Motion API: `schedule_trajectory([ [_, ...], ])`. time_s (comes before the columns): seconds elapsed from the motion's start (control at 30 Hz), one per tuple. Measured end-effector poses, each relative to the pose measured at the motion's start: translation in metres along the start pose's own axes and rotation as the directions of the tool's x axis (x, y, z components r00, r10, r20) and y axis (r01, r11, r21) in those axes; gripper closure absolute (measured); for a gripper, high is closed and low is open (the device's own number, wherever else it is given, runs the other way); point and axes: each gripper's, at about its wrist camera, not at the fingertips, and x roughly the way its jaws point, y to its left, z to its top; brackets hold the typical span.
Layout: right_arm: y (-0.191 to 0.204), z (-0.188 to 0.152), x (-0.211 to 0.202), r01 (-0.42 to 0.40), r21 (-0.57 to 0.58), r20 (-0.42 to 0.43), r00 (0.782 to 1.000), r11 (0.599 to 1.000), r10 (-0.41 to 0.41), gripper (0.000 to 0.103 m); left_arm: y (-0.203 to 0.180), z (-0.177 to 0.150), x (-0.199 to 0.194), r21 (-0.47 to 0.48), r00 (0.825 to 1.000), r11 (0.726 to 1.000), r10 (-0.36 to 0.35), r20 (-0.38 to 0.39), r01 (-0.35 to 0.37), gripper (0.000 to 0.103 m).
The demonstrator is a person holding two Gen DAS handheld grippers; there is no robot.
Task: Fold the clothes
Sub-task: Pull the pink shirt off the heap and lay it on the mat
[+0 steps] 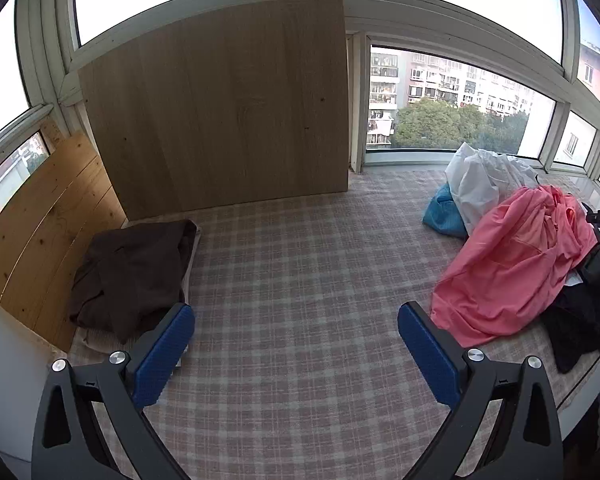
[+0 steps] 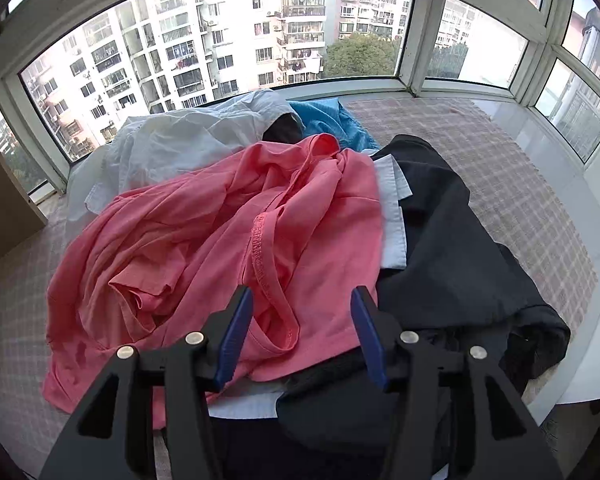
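A heap of unfolded clothes lies on the checked cloth (image 1: 300, 264) at the right. On top is a crumpled pink garment (image 1: 512, 272) (image 2: 204, 232), with a white one (image 1: 480, 184) (image 2: 172, 140), a blue one (image 1: 444, 212) (image 2: 332, 120) and a black one (image 1: 584, 312) (image 2: 456, 240) around it. A folded brown garment (image 1: 132, 276) rests at the left on a pale folded piece. My left gripper (image 1: 296, 324) hangs open over bare cloth between the two. My right gripper (image 2: 302, 300) is open just above the pink garment's hem, its pads not pressing on it.
A tall wooden board (image 1: 224, 108) leans against the window behind the brown garment, and a lower pine board (image 1: 40, 232) stands at the left. Window frames ring the platform. A white sill (image 2: 540, 140) runs along the right edge.
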Motion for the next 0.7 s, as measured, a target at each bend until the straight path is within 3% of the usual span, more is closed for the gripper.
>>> schedule_trajectory([
  [0.1, 0.009, 0.002, 0.028, -0.056, -0.015, -0.035, 0.998, 0.998, 0.056, 0.047, -0.041, 0.013, 0.016, 0.028, 0.997, 0.997, -0.073, -0.014, 0.073, 0.001],
  [0.27, 0.028, 0.0, 0.07, 0.042, -0.127, -0.081, 0.995, 0.991, -0.052, 0.047, -0.087, 0.02, 0.028, 0.098, 0.992, 0.987, -0.121, -0.046, 0.125, 0.001],
  [0.33, 0.033, -0.005, 0.068, 0.012, -0.141, -0.072, 0.997, 0.99, -0.023, 0.049, -0.095, 0.019, 0.029, 0.127, 0.992, 0.985, -0.112, -0.052, 0.118, 0.001],
  [0.37, 0.034, -0.007, 0.064, -0.018, -0.137, -0.066, 0.998, 0.99, 0.009, 0.069, -0.096, 0.018, 0.028, 0.134, 0.993, 0.984, -0.108, -0.053, 0.114, 0.001],
  [0.4, 0.034, -0.009, 0.06, -0.05, -0.132, -0.06, 0.997, 0.99, 0.043, 0.097, -0.095, 0.016, 0.028, 0.136, 0.993, 0.984, -0.104, -0.054, 0.111, 0.001],
  [0.5, 0.03, -0.009, 0.027, -0.164, -0.07, -0.005, 0.987, 0.984, 0.164, 0.097, -0.086, 0.013, 0.027, 0.127, 0.994, 0.987, -0.092, -0.055, 0.098, 0.001],
  [0.6, 0.031, -0.005, -0.034, -0.289, -0.033, 0.106, 0.951, 0.957, 0.291, 0.097, -0.067, 0.011, 0.023, 0.103, 0.996, 0.991, -0.078, -0.049, 0.083, 0.001],
  [0.7, 0.049, 0.001, -0.106, -0.395, -0.066, 0.213, 0.892, 0.917, 0.399, 0.097, -0.048, 0.009, 0.018, 0.079, 0.997, 0.995, -0.063, -0.035, 0.065, 0.001],
])
